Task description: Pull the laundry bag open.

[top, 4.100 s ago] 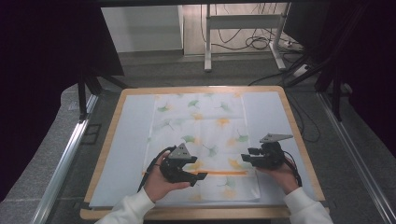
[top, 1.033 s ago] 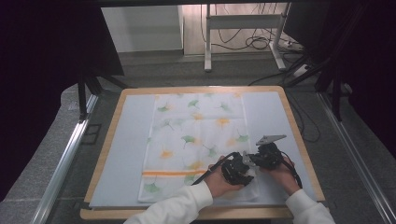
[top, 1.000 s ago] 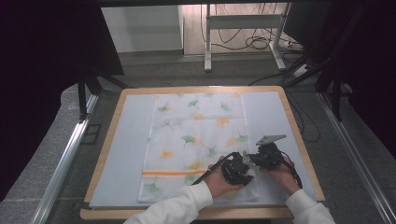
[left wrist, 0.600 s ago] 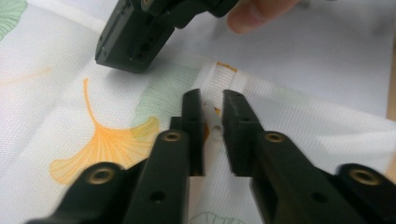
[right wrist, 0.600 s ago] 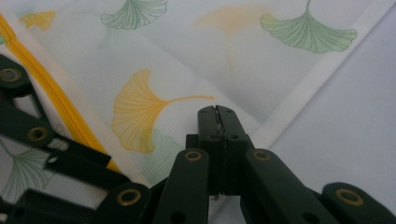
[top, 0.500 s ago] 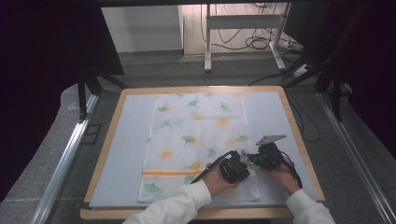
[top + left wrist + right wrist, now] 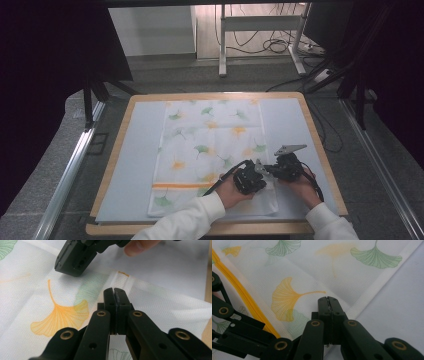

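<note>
Ginkgo-print cloth on pale mat, wood-edged table, both claws pinching cloth, dark room

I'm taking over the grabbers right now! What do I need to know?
Left gripper: jaws have just been closing and are now shut, tips on the cloth hem by its near right corner. I can't tell if cloth is pinched between them.
Right gripper: jaws shut at the right hem, close beside the left one.
Cloth: spread flat on the mat.
Done: both grippers are at that corner.
Left: probably lift the corner and fold; no fold shows yet.
</note>
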